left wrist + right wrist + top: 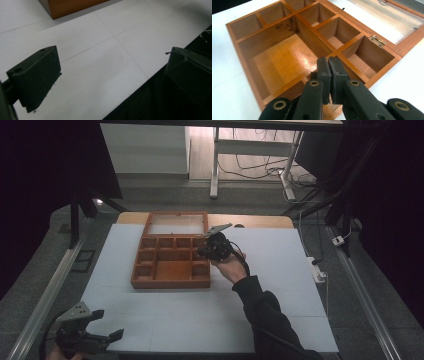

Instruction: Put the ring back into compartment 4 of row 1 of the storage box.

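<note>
Over the wooden box [287,50], right tool [329,60] hovers closed, empty.
Left tool [102,325] gapes open at the worktop's [200,320] near edge.

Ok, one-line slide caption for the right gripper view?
Right gripper, black jaws shut on nothing, poised over the open brown wooden compartment box, its glass-paned lid folded back flat.

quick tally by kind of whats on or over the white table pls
wooden compartment box with its lid open: 1
grippers: 2, the left gripper open, the right gripper shut over the box
Total: 3
</note>
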